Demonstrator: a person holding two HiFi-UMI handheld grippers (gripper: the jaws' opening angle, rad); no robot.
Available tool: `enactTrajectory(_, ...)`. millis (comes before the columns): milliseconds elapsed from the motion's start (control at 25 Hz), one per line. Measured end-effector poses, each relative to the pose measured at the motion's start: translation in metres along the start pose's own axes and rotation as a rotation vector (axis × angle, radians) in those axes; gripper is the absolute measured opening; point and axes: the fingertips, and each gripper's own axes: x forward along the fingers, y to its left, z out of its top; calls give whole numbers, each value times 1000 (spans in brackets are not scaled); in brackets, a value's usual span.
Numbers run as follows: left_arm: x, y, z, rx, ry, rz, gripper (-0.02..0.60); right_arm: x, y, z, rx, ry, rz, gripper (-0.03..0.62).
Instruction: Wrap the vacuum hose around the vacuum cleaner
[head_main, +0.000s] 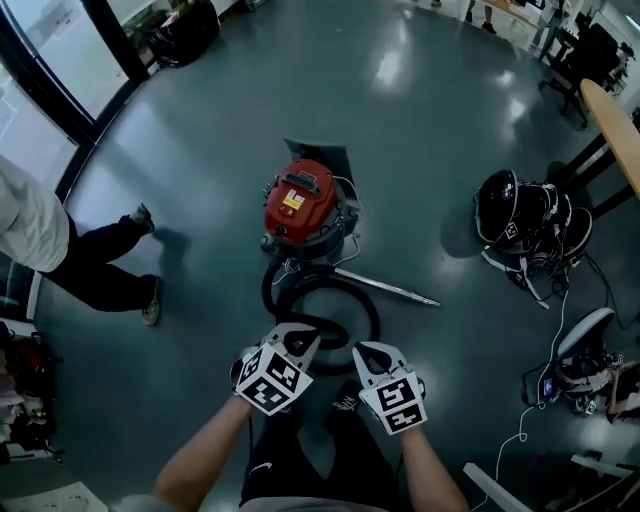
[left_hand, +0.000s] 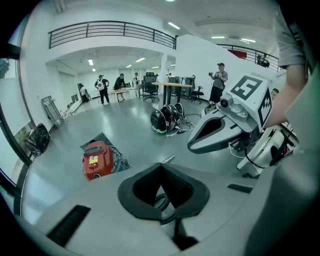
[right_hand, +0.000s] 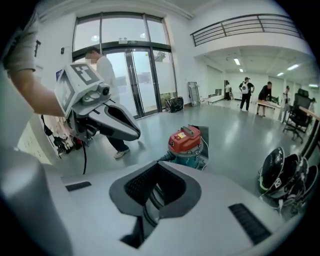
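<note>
Vacuum hose (head_main: 270, 290): lies in a loose black loop on the floor (head_main: 200, 130), below and just ahead of both tools, beside the vacuum cleaner (head_main: 303, 205) rather than around it. Wrap judged not made.

Left tool (head_main: 303, 340) and right tool (head_main: 362, 352): jaws closed, empty, side by side, well above the hose.

Risk: a springy hose may uncoil once released, and the rigid metal wand (head_main: 385, 288) could snag.

Cleaner: red domed top, glossy. Floor smooth and reflective.

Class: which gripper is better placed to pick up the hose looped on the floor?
Probably left: in the head view the left gripper hangs over the near edge of the hose loop, the right gripper just beside it. Both are shut and empty.
</note>
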Motion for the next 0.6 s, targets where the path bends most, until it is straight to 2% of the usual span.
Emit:
enactTrajectory(160, -55, -26, 23, -32, -63, -6, 6, -44, 33, 31, 63, -76, -9, 3)
enactTrajectory(280, -93, -41, 31, -21, -111, -10, 6, -70, 60, 55, 55, -107, -40, 3)
enactTrajectory(440, -151, -52, 28, -2, -180, -13, 6, -96, 107, 83, 50, -146, -98, 4)
enactTrajectory(600, -205, -56, 22, -18, -253, -4, 6, -118, 153, 110, 33, -200, -145, 3)
